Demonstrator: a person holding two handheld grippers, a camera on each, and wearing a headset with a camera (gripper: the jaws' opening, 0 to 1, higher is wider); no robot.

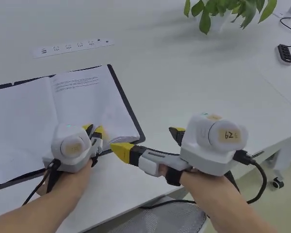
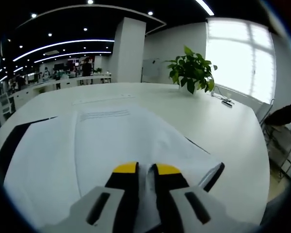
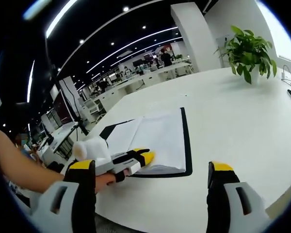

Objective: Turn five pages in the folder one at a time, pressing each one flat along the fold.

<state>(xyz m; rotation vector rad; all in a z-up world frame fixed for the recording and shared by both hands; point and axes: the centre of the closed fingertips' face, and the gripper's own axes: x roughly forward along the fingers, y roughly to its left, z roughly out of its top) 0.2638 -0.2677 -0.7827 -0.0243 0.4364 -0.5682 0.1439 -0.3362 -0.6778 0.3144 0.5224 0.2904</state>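
L gripper [image 2: 148, 168]: jaws nearly closed at folder [image 1: 131, 116] near edge, prob. pinching page [image 1: 89, 104]
R gripper [image 1: 148, 140]: jaws wide apart, over table [image 1: 199, 82] beside folder

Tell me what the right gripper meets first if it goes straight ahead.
The right gripper would likely meet the folder at its near corner first, close beside the left gripper; depth is unclear.

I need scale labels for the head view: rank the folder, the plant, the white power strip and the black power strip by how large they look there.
1. folder, by far largest.
2. plant, cropped at the top edge.
3. white power strip, close behind the plant.
4. black power strip, smallest, though farther away.
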